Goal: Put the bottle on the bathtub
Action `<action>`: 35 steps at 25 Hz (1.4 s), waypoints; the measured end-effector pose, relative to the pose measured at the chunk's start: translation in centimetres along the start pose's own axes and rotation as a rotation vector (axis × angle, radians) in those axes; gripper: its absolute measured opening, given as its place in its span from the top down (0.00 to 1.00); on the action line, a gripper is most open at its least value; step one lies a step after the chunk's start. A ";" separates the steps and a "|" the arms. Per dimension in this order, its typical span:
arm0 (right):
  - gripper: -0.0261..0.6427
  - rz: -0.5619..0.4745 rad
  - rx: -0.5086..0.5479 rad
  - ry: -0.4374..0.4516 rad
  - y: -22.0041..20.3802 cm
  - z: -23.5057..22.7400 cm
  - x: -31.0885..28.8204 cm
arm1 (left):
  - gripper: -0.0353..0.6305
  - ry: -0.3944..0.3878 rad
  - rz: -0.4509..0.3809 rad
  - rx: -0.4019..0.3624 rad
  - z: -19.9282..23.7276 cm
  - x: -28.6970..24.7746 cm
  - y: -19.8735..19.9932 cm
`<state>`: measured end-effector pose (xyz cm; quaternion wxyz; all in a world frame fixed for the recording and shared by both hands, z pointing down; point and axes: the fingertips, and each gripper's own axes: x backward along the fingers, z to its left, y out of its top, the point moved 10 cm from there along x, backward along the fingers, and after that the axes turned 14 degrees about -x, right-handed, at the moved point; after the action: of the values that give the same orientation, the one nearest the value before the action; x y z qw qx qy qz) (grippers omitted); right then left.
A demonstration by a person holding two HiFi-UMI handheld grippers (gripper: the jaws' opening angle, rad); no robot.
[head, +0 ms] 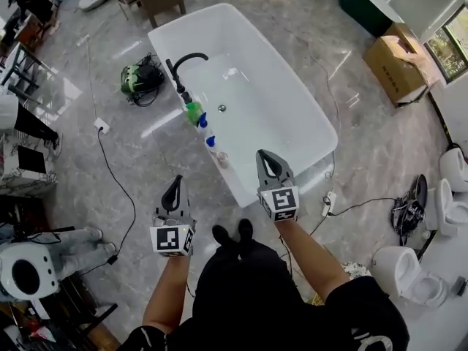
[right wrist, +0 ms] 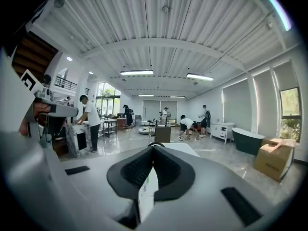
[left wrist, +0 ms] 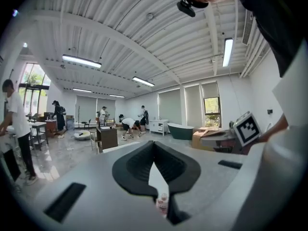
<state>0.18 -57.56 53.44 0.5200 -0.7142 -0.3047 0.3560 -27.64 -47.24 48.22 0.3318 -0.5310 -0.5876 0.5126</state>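
A white bathtub [head: 319, 117] stands on the grey floor ahead of me. Along its left rim stand a green bottle [head: 194, 111], two blue-capped bottles [head: 202, 121] and a small pale bottle [head: 222, 159], below a black faucet [head: 183, 63]. My left gripper [head: 175, 179] hangs shut over the floor, left of the tub's near corner, with nothing in it. My right gripper [head: 263, 154] is shut over the tub's near end. In the left gripper view the jaw tips [left wrist: 154, 143] touch; the small pale bottle [left wrist: 162, 203] shows through the gap below them. In the right gripper view the tips [right wrist: 153, 147] also meet.
A cardboard box [head: 398, 64] sits at far right, with toilets [head: 406, 273] along the right wall and another [head: 25, 269] at lower left. A green-black bag [head: 140, 79], a power strip [head: 102, 126] and cables lie on the floor. Several people work far across the room.
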 end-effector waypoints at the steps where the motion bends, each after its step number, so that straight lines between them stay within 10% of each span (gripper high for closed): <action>1: 0.95 -0.008 0.002 -0.008 1.0 0.4 1.1 | 0.93 0.012 0.003 -0.008 0.0 0.6 0.5; 35: 0.95 -0.088 0.029 -0.044 6.9 3.6 8.5 | 0.93 0.056 -0.083 -0.047 -1.2 3.8 5.3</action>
<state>2.43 -50.68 44.47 0.5384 -0.6846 -0.3421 0.3528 -25.81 -43.76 42.88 0.3565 -0.5278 -0.6114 0.4696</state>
